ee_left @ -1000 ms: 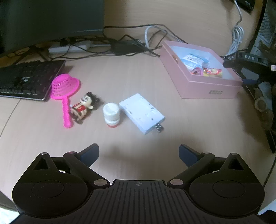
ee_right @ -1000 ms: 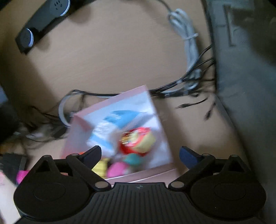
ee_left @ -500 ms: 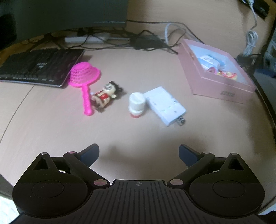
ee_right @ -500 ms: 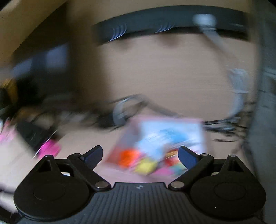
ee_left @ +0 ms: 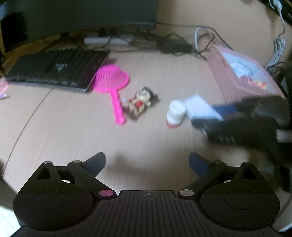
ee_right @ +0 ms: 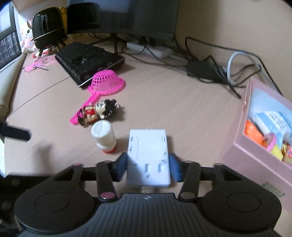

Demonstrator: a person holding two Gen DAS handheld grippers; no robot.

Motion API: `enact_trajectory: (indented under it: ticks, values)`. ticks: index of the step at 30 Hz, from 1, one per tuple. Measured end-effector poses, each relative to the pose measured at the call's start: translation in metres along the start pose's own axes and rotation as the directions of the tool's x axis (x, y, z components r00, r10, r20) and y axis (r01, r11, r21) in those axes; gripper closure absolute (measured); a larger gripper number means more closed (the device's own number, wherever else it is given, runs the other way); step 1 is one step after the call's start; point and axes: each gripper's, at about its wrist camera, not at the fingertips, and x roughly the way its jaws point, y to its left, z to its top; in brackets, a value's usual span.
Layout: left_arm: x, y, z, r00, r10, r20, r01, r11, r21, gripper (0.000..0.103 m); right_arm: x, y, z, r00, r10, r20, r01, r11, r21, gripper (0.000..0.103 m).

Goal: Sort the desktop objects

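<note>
A white flat adapter box point(ee_right: 148, 155) lies on the desk between the fingers of my right gripper point(ee_right: 148, 166), which is shut on its near end. Left of it stand a small white bottle with a red base point(ee_right: 104, 137), a doll figure point(ee_right: 99, 111) and a pink toy strainer point(ee_right: 105, 83). The pink box point(ee_right: 255, 138) with several toys is at the right. My left gripper point(ee_left: 147, 161) is open and empty above the desk; it sees the bottle point(ee_left: 176, 113), doll point(ee_left: 140, 104), strainer point(ee_left: 111, 80), pink box point(ee_left: 237, 80) and the right gripper point(ee_left: 209, 116) over the adapter point(ee_left: 199, 107).
A black keyboard point(ee_right: 89, 62) lies behind the strainer, with a monitor point(ee_right: 136, 16), a power strip and tangled cables point(ee_right: 206, 67) at the back. A black speaker point(ee_right: 48, 27) and a plush toy point(ee_right: 27, 40) stand at the far left.
My right gripper has swung down from over the pink box to the desk and closed on the white adapter box. The left gripper has shifted its view leftward.
</note>
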Motion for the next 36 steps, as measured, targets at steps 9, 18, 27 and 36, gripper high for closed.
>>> enact_trajectory:
  ticks: [9,18,27,36]
  values:
    - [0.048,-0.038,0.032,0.995,-0.049,0.088,0.037,0.991,0.126,0.033,-0.065,-0.028,-0.040,0.996,-0.059,-0.063,0.068,0.987,0.148,0.056]
    - [0.051,-0.057,0.032,0.996,-0.055,0.075,0.040,0.981,0.190,0.074,-0.132,-0.061,-0.079,0.981,-0.174,-0.084,0.189,0.957,0.219,0.056]
    - [-0.034,-0.120,0.089,0.926,-0.271,0.261,0.192,0.937,0.292,0.074,-0.239,-0.100,-0.056,0.940,-0.292,0.176,0.237,0.931,0.278,0.056]
    - [0.002,-0.199,0.166,0.893,-0.349,0.284,0.232,0.898,0.373,0.063,-0.264,-0.125,-0.047,0.886,-0.355,0.299,0.241,0.903,0.356,0.056]
